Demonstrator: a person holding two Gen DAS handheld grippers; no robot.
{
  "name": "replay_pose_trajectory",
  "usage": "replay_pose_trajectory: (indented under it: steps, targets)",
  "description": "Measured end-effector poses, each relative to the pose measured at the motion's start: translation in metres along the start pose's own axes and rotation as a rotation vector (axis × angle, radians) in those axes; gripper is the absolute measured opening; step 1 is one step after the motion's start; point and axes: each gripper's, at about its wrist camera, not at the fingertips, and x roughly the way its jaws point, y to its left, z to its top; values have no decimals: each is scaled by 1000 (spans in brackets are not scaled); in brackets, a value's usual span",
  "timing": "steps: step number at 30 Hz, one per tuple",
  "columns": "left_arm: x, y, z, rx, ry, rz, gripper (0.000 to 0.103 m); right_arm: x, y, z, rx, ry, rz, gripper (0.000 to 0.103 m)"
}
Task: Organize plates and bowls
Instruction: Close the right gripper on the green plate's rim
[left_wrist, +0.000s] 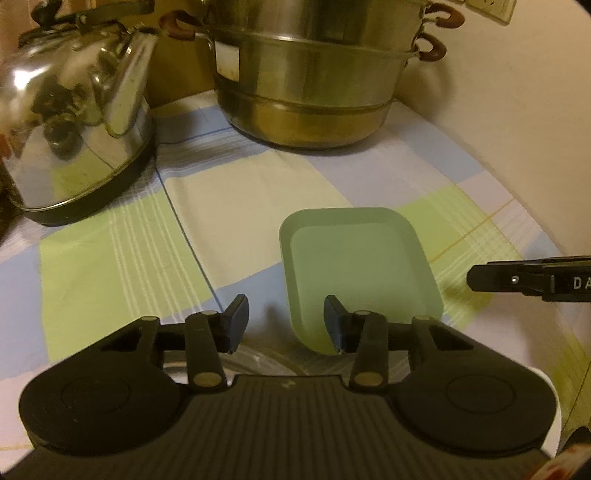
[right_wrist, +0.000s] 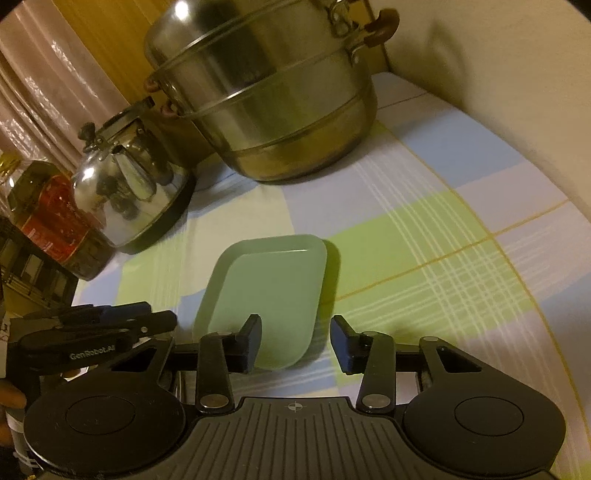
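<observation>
A pale green rectangular plate (left_wrist: 358, 266) (right_wrist: 266, 295) lies flat on the checked cloth. My left gripper (left_wrist: 285, 326) hangs over the plate's near left corner, its jaws apart. Its right finger (left_wrist: 334, 328) stands over the plate's inside and its left finger is over the cloth. My right gripper (right_wrist: 297, 343) is open at the plate's near right corner, with one finger (right_wrist: 253, 341) over the plate and the other over the cloth. No pad presses on the plate. Each gripper shows at the edge of the other's view, the right gripper (left_wrist: 517, 280) and the left gripper (right_wrist: 110, 325).
A shiny steel kettle (left_wrist: 74, 129) (right_wrist: 133, 192) stands at the back left. A large stacked steel steamer pot (left_wrist: 306, 92) (right_wrist: 266, 96) is behind the plate. A dark bottle with a red label (right_wrist: 48, 218) is at far left. A cream wall (right_wrist: 498, 92) closes the right side.
</observation>
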Motion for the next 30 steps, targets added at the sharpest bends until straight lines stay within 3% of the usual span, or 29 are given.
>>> replay_pose_trajectory:
  steps: [9, 14, 19, 22, 24, 30]
  targets:
    - [37, 1, 7, -14, 59, -2, 32, 40, -2, 14, -15, 53, -36, 32]
    - [50, 6, 7, -47, 93, -10, 22, 54, -6, 15, -12, 79, -53, 28]
    - [54, 3, 12, -44, 83, -3, 17, 65, -7, 13, -22, 102, -63, 20]
    - [56, 1, 13, -56, 87, -21, 8, 67, -9, 13, -12, 99, -61, 12]
    - [56, -2, 13, -49, 83, -8, 8, 68, -10, 13, -11, 100, -61, 5]
    - [53, -6, 11, -39, 68, -8, 6, 66, -7, 11, -39, 85, -80, 4]
